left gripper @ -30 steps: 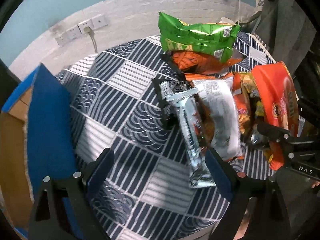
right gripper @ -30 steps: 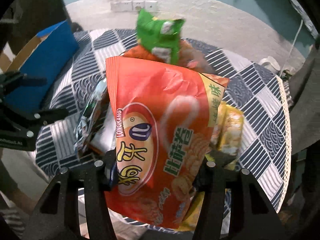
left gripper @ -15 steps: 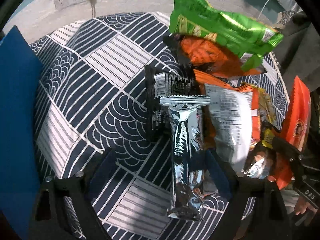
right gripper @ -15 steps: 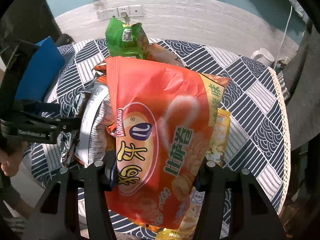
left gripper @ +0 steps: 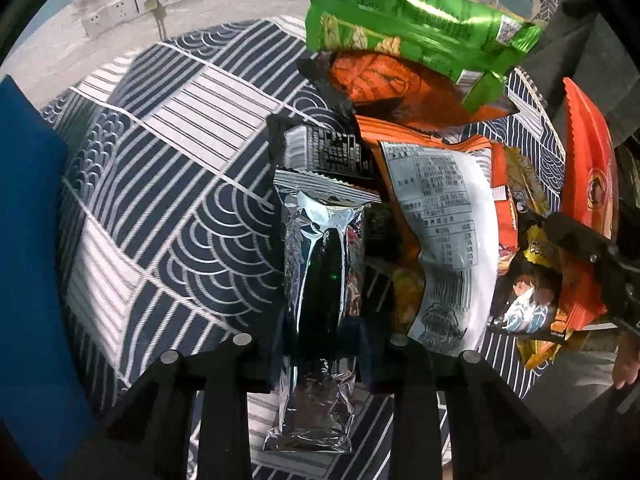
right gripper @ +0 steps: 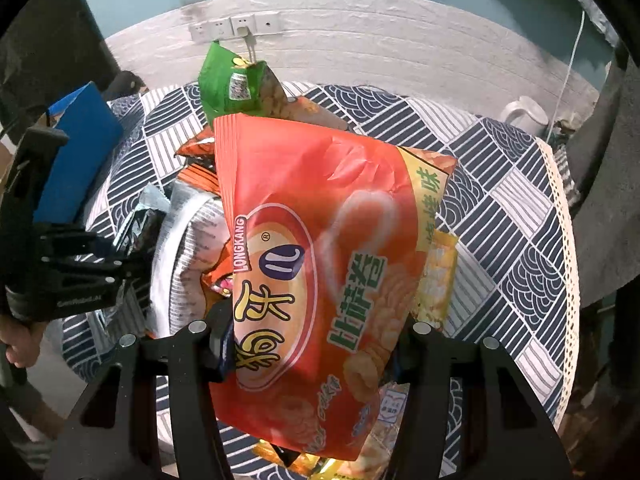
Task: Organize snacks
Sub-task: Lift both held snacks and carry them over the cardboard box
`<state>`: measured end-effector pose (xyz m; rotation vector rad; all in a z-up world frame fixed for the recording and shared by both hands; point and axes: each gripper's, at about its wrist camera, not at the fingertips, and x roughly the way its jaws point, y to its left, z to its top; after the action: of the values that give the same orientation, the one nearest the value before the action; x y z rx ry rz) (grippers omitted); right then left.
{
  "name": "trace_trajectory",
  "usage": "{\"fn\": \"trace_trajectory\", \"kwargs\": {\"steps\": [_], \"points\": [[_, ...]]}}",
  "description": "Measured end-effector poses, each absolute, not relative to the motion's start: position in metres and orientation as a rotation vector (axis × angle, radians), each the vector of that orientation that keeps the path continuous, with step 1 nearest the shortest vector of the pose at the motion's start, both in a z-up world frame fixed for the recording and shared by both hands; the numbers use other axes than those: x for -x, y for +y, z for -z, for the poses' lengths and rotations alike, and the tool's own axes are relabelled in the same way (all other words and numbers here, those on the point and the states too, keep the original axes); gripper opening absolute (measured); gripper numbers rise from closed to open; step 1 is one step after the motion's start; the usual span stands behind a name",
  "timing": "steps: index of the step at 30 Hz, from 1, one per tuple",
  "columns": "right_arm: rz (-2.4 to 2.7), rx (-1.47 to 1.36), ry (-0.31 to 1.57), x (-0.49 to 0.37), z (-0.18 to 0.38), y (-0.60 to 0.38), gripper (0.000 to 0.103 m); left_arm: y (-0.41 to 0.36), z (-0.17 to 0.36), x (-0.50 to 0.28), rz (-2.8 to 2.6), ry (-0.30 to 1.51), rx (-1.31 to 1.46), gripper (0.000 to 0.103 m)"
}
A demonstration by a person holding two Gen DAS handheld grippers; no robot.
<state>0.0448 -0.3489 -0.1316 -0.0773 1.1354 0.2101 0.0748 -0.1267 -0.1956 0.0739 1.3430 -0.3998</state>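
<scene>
I find the left gripper (left gripper: 320,344) clamped on the silver packet (left gripper: 320,276), fingers pressed to either side of its lower half; the packet runs lengthwise away from the camera over the table (left gripper: 168,200), though I cannot tell whether its far end rests on the cloth or hangs just clear. Just right of it lies a white packet (left gripper: 444,236) printed with a nutrition panel, overlapping a black one (left gripper: 324,152); beyond these an orange bag (left gripper: 392,88) lies under a green bag (left gripper: 404,36) at the far side of the heap. A blue box (left gripper: 28,248) stands at the table's left edge.

The right gripper (right gripper: 316,344) is closed on the red bag (right gripper: 320,256), fingers gripping its lower sides; the bag is held upright above the heap, label facing the camera. Behind it I see a yellow packet (right gripper: 436,280) on the right; a white mug (right gripper: 524,114) stands near the far right edge.
</scene>
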Motion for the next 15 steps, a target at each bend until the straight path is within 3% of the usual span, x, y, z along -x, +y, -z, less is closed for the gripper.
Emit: {"fn": "trace_trajectory", "kwargs": {"steps": [15], "points": [[-0.246, 0.128, 1.070, -0.040, 0.094, -0.317, 0.055, -0.094, 0.119, -0.053, 0.335, 1.153, -0.214, 0.030]]}}
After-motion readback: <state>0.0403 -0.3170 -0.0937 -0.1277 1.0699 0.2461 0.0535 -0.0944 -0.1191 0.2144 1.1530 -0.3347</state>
